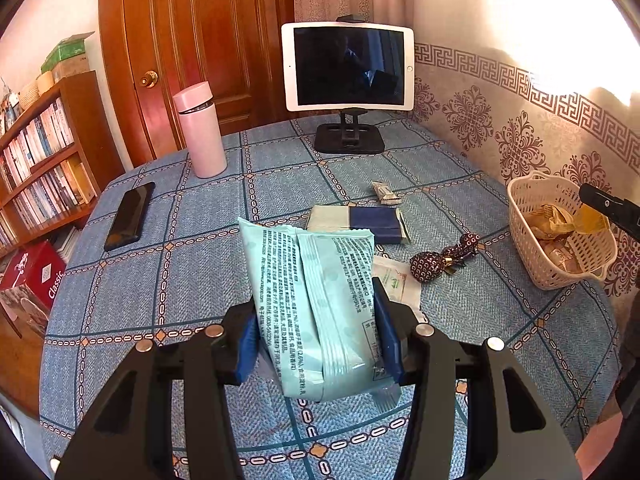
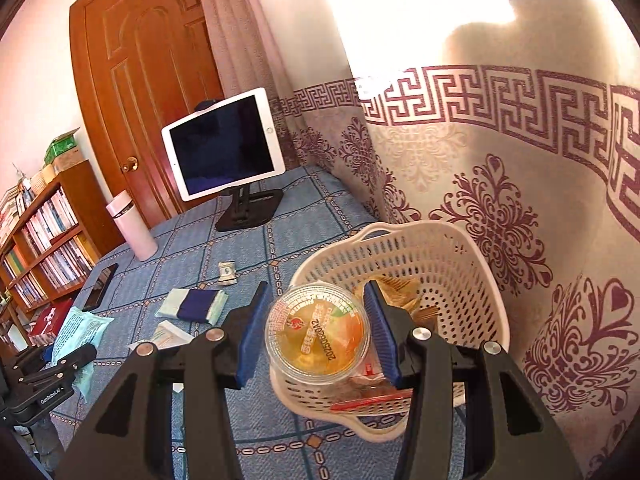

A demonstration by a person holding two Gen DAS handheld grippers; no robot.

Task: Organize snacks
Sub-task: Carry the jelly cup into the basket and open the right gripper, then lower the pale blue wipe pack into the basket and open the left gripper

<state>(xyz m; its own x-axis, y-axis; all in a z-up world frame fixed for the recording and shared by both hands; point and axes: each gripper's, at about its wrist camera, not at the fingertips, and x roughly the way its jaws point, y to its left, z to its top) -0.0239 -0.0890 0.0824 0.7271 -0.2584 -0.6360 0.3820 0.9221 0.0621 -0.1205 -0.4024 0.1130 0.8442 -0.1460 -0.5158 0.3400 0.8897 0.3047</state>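
Left gripper (image 1: 316, 334) clamped on a mint-green snack packet (image 1: 310, 304), blue pads pressing both long sides, packet lifted clear of the blue checked tablecloth (image 1: 160, 280). Long axis of the packet running forward along the fingers, crimped far end pointing toward the tablet (image 1: 347, 67) on its stand, printed back seam facing up. Right gripper (image 2: 316, 334) closed on a clear jelly cup (image 2: 318, 330), held above the near rim of the white basket (image 2: 460, 264) by the curtain, foil lid turned toward the camera, so the cup's axis lying roughly along the fingers rather than upright. Wrapped snacks already inside the basket, partly hidden by the cup. Out on the cloth between the two grippers: a white-and-navy packet (image 1: 360, 224) lying flat with its long axis crosswise, a small wrapped bar (image 1: 386, 193) beyond it, a dark spotted twist-wrapped candy (image 1: 442, 259) to its right with its twisted end pointing toward the basket, and a white sachet (image 1: 396, 284) partly hidden behind the green packet. Pink flask (image 1: 200, 130) standing upright at the far left, black phone (image 1: 130, 216) lying flat near it.
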